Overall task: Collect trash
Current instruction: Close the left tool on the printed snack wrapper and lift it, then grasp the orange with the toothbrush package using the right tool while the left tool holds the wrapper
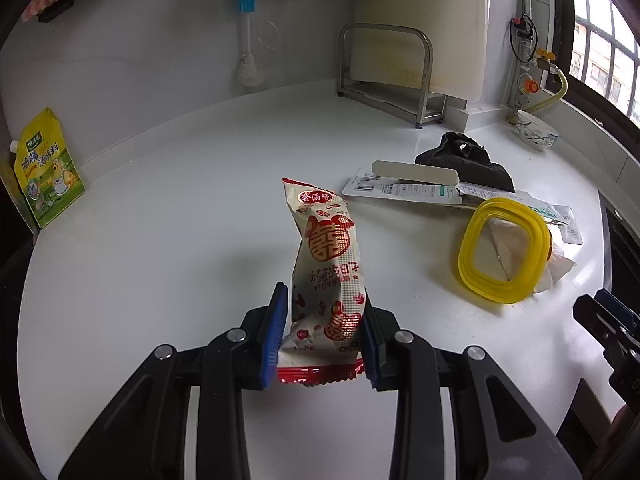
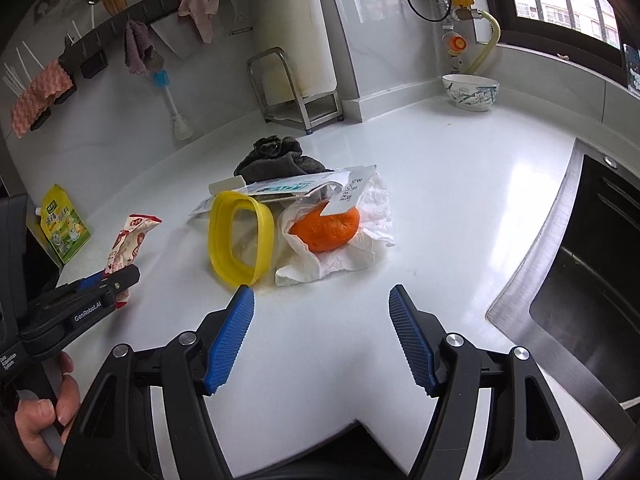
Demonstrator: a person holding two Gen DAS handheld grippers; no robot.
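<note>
My left gripper is shut on a red and white snack wrapper, which stands upright between the blue pads above the white counter. The right wrist view shows the same wrapper in the left gripper at the left. My right gripper is open over bare counter, a little short of the trash pile. In that pile lie a yellow plastic ring, a crumpled white tissue with an orange peel on it, and torn packaging.
A dark cloth lies behind the pile. A green seasoning pouch leans at the far left. A steel rack and a bowl stand at the back. The sink opens on the right. A hand holds the left gripper.
</note>
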